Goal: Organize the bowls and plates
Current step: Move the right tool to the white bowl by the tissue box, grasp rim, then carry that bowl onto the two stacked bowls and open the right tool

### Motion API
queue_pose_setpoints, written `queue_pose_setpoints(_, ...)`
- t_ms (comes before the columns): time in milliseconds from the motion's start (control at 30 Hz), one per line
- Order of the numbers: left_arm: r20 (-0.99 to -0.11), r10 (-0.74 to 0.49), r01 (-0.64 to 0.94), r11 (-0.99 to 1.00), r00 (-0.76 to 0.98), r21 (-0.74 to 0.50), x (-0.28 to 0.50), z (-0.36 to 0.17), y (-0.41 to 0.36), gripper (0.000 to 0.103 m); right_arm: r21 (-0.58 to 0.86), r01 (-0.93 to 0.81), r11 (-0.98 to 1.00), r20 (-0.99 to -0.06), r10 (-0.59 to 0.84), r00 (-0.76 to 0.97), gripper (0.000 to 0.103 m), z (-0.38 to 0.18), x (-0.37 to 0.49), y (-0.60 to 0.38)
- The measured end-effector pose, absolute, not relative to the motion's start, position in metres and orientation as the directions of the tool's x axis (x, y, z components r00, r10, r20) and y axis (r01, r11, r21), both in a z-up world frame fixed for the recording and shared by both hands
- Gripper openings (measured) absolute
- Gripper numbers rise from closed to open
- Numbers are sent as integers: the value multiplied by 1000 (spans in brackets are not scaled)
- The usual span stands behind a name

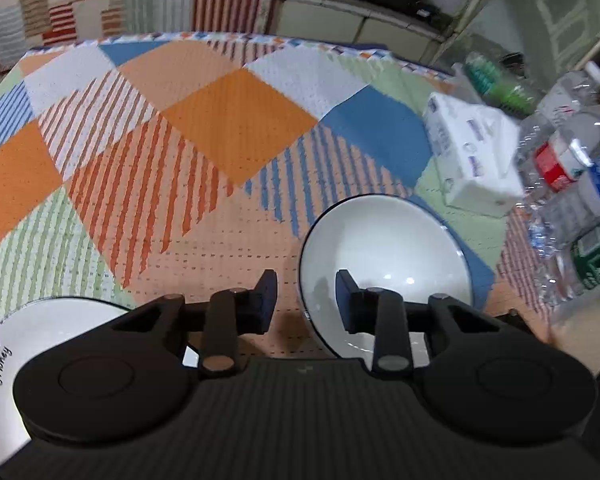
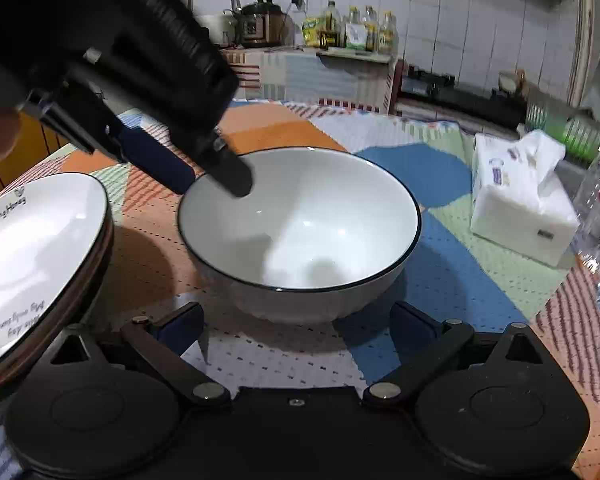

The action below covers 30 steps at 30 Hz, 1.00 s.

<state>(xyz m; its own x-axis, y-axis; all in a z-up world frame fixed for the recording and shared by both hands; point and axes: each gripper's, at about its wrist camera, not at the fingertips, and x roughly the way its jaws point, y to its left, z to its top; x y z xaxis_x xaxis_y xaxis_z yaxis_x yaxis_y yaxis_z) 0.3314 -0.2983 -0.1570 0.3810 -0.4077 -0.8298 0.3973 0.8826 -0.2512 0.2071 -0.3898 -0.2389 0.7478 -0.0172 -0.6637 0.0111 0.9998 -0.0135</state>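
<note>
Table [image 2: 452, 248] under a patchwork cloth, orange, blue, green and white. White bowl [image 2: 300, 220] with a dark rim stood upright toward the table's near edge, empty. Left gripper [image 1: 306, 292] angled down over the bowl's left rim, one finger [image 2: 236, 178] inside the bowl, the other outside, rim between them. Jaws narrow, partly closed; could not tell whether the pads pressed on the rim. Right gripper [image 2: 296, 326] sat low at the near edge, jaws spread wide, holding nothing, the bowl just ahead of its fingertips and apart from them. White plate [image 2: 32, 248] with black lettering lay toward the near left corner, on top of a stack. Tissue box [image 2: 520, 208] stood near the right edge, clear bottles [image 1: 572, 168] beside it.
</note>
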Motion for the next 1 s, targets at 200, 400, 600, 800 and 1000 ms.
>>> queue_pose_setpoints(200,-833,-417,391,880,363,-269,332,-165,-300,8,21,44,999,-658,-19,753,100,-237,218,-395)
queue_pose_setpoints(400,-834,-430,467,850,346,-244,320,-156,-302,10,-82,52,995,-638,-92,764,101,-232,219,-382)
queue_pose_setpoints(600,-839,-415,492,845,352,-211,303,-140,-298,11,12,62,998,-633,-40,773,101,-228,208,-387)
queue_pose_setpoints(800,-849,-400,525,832,346,-177,273,-112,-278,12,54,47,997,-588,-6,809,101,-214,180,-376)
queue_pose_setpoints(1000,-855,-394,521,835,339,-178,247,-80,-243,12,16,-15,1000,-558,21,829,101,-188,152,-345)
